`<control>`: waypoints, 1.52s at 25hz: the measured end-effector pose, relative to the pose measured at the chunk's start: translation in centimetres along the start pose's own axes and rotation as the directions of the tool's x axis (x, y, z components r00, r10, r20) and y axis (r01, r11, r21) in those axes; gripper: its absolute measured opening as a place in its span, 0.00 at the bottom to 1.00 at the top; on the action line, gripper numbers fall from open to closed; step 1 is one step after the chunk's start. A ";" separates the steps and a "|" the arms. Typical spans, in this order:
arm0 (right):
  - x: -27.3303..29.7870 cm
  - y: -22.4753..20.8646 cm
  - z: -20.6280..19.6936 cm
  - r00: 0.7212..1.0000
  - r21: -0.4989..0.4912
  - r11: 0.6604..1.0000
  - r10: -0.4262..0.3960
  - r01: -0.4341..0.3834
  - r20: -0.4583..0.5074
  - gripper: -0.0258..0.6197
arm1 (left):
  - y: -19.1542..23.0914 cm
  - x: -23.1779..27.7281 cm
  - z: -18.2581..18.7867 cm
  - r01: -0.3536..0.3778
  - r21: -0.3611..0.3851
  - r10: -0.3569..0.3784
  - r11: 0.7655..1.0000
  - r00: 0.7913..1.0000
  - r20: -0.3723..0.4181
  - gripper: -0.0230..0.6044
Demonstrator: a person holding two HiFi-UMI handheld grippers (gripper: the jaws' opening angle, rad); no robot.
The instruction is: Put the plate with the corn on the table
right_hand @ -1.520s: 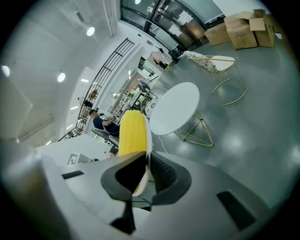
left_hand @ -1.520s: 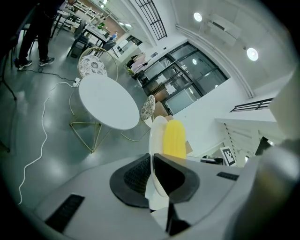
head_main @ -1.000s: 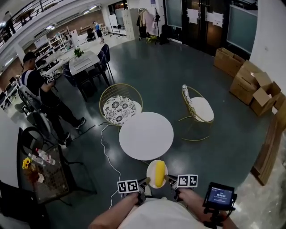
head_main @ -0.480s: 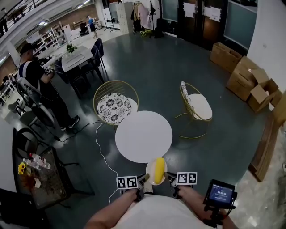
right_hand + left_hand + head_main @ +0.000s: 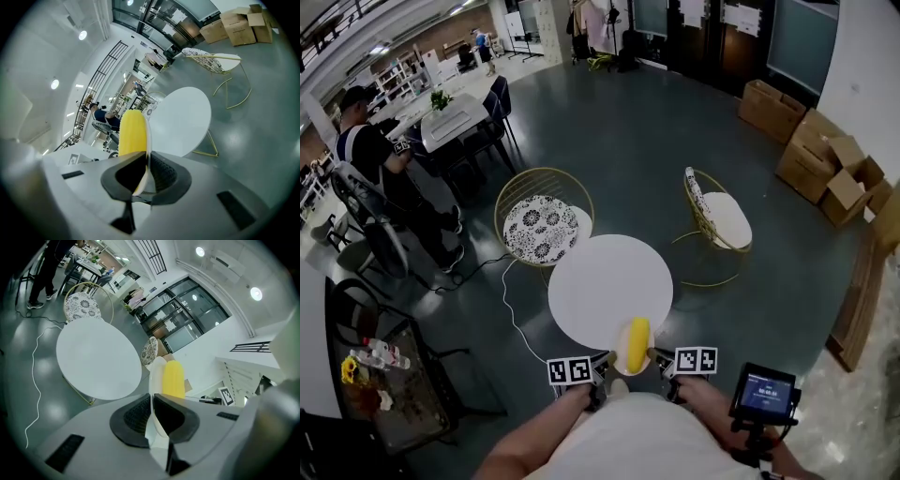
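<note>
— Where's the plate (image 5: 619, 354)?
— Over the white bench's (image 5: 600, 281) 6 o'clock edge, with the corn (image 5: 637, 343) lying on it.
— And the jaws?
— The left gripper (image 5: 153, 411) pinches its 9 o'clock rim, the right gripper (image 5: 146, 171) its 3 o'clock rim.

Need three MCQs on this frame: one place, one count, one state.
1. Where is the plate?
A) by the round table's near edge
B) on a chair
C) on the floor
2. How many gold-frame chairs stand by that table?
A) one
B) two
C) four
3. The left gripper and right gripper are:
A) both open
B) one open
C) both shut on the plate's rim

A: the head view shows it, with the corn, at the near edge.
B: two stand beyond the table.
C: each gripper view shows jaws clamping the rim.
</note>
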State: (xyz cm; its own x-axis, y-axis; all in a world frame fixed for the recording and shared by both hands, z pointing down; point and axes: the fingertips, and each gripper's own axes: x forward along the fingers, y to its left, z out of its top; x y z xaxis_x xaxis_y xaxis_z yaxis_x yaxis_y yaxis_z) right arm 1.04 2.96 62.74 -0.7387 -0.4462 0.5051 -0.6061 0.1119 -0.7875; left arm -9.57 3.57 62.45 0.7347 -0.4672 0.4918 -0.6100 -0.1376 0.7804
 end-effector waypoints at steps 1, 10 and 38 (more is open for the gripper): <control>0.6 0.1 0.2 1.000 0.001 1.000 -0.002 0.002 0.002 0.10 | 0.4 -0.1 0.5 0.002 0.004 -0.002 1.000 1.000 -0.001 0.09; 3.3 1.2 1.1 0.999 0.008 0.999 -0.033 0.032 0.018 0.10 | 2.5 -0.6 2.9 0.031 -0.002 -0.031 1.000 0.999 -0.025 0.09; 7.8 -3.7 7.4 0.996 0.030 0.997 -0.067 0.069 -0.057 0.10 | 5.5 6.1 8.0 0.012 -0.028 -0.014 1.000 0.999 -0.041 0.09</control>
State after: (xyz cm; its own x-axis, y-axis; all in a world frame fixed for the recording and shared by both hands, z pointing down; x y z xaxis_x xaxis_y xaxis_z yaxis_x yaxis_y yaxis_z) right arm -0.29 -7.49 66.94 -0.7121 -0.4015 0.5760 -0.6462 0.0540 -0.7612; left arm -10.84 -7.01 66.67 0.7545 -0.4289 0.4967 -0.5922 -0.1190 0.7969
